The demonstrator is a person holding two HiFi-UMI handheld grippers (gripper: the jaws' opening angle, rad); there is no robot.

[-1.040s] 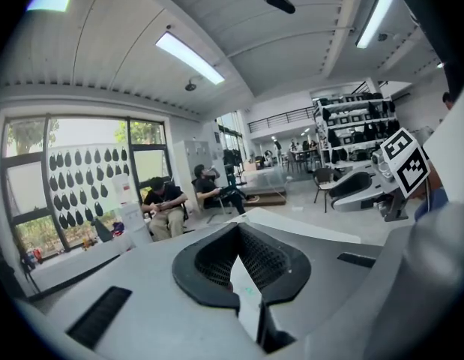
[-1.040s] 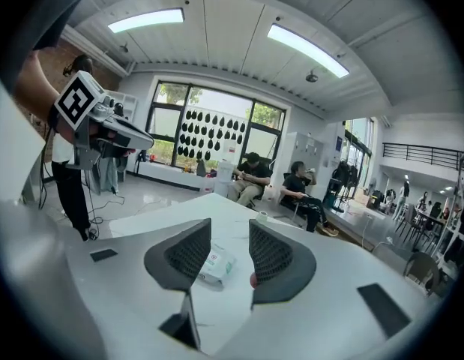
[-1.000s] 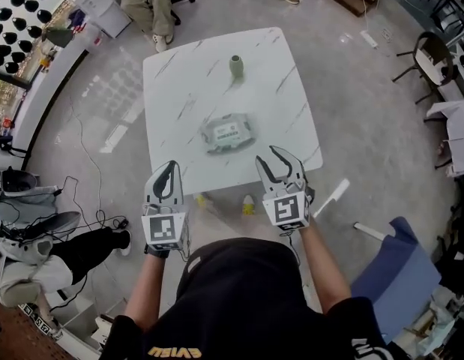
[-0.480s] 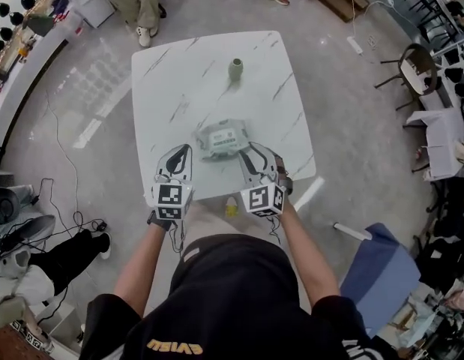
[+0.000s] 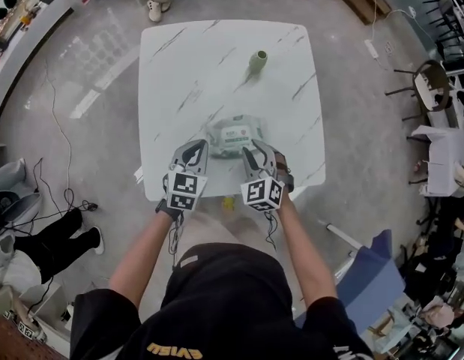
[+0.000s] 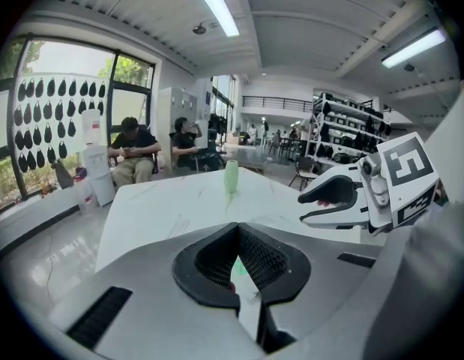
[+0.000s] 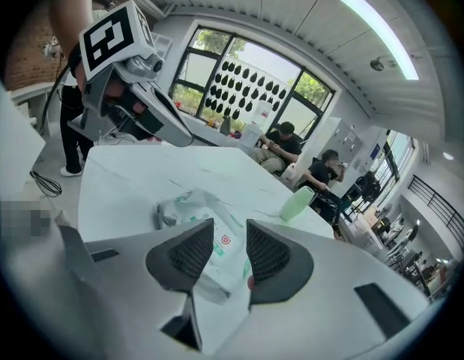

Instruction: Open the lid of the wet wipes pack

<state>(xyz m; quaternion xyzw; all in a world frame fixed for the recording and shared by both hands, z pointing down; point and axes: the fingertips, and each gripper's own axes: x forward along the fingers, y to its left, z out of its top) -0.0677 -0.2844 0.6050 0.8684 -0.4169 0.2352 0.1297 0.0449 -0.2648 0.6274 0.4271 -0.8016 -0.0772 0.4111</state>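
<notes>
- The white table point(image 5: 187, 66) carries everything. We stand at its near edge so that both tools can reach in over it.
- Our right gripper point(image 7: 230, 227) hangs over the table's near edge, tilted down toward the pack. Its jaws have just been closing a little and stand apart. The pack shows in the gap beyond them, and neither pad presses on it. We judge that this gap suits pinching the lid's edge.
- Our left gripper point(image 6: 236, 229) hovers over the same near edge, further toward the table's left side. Its jaws meet at the tips with nothing between them, probably so the closed tips can pin the pack down.
- The wet wipes pack point(image 5: 233, 135) lies flat on the table, close to the middle of the near edge. Its label faces up, which keeps the lid reachable from above.
- The green cup point(image 5: 258, 60) stands upright toward the table's far edge, well apart from the work.
- We cannot make out the lid clearly. It seems to lie flat, so we judge the opening not yet begun.
</notes>
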